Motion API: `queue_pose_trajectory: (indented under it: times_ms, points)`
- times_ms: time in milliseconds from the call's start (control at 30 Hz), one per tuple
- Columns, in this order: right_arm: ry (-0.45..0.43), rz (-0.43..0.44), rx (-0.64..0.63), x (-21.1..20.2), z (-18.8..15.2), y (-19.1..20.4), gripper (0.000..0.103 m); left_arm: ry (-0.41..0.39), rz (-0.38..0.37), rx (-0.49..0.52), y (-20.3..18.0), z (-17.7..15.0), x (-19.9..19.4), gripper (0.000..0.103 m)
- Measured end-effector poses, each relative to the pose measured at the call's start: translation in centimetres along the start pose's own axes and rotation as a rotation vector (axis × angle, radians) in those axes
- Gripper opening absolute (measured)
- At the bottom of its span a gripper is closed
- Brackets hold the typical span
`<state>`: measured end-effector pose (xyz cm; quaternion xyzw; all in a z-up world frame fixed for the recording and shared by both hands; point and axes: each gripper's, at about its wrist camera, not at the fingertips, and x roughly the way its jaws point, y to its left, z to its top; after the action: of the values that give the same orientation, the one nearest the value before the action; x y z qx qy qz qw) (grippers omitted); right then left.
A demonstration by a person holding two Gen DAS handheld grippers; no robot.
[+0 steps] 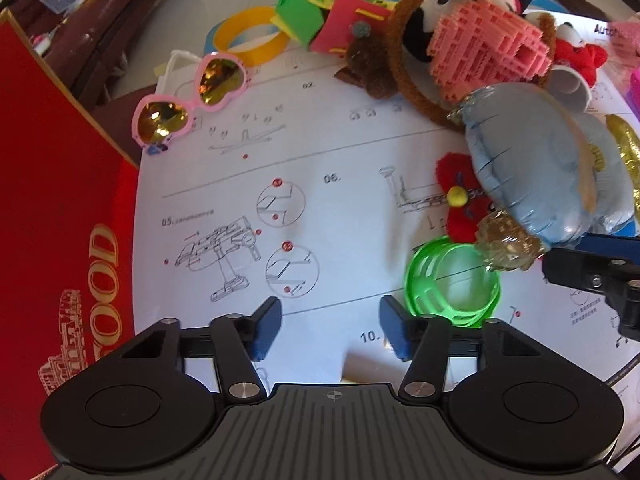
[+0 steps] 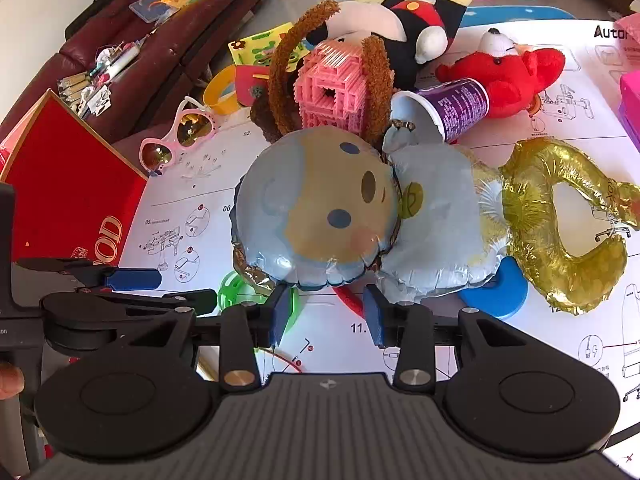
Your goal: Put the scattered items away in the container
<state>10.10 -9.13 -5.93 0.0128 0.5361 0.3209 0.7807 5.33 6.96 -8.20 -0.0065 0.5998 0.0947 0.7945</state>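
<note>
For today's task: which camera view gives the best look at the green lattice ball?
The left wrist view: the green lattice ball shows nearly whole on the paper. In the right wrist view the green lattice ball is mostly hidden behind the balloon and gripper fingers.

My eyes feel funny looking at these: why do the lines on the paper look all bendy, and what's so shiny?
Left wrist view: the fisheye lens curves the paper sheet, and the heart sunglasses mirror golden light. Right wrist view: same bending, glare on the blue balloon.
</note>
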Motion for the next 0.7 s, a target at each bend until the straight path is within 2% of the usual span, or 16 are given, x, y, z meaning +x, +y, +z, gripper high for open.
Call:
queue_pose_trajectory:
  times_ms: [33, 67, 100, 167, 200, 233, 333, 533, 700]
  points:
    - [0.003, 0.000, -0.002, 0.1, -0.1, 0.1, 0.046, 0.024, -0.017, -0.029, 0.5, -0.2, 0.3, 0.042]
    - [0.007, 0.001, -0.003, 0.2, -0.2, 0.1, 0.046, 0.037, -0.045, -0.059, 0.9, -0.6, 0.6, 0.027]
    - [0.011, 0.004, -0.005, 0.3, -0.3, 0.2, 0.046, 0.037, -0.062, -0.077, 1.2, -0.8, 0.6, 0.027]
    - [0.020, 0.003, -0.014, 0.5, -0.6, 0.4, 0.046, 0.050, -0.073, -0.101, 1.6, -1.1, 0.3, 0.029]
    - [0.022, 0.003, -0.016, 0.5, -0.7, 0.4, 0.046, 0.032, -0.105, -0.122, 1.8, -1.1, -0.4, 0.036]
    - [0.022, 0.005, -0.016, 0.5, -0.9, 0.4, 0.046, 0.012, -0.129, -0.132, 2.0, -0.9, -1.0, 0.037]
    - [0.028, 0.005, -0.007, 0.6, -1.0, 0.2, 0.046, -0.033, -0.142, -0.112, 1.3, 0.0, -2.3, 0.047]
    - [0.019, 0.005, 0.004, 0.3, -1.3, 0.0, 0.046, -0.042, -0.179, -0.095, -0.8, 1.7, -2.0, 0.048]
    - [0.022, 0.010, 0.002, 0.3, -1.2, 0.0, 0.046, -0.005, -0.152, -0.074, -1.6, 1.1, -0.4, 0.046]
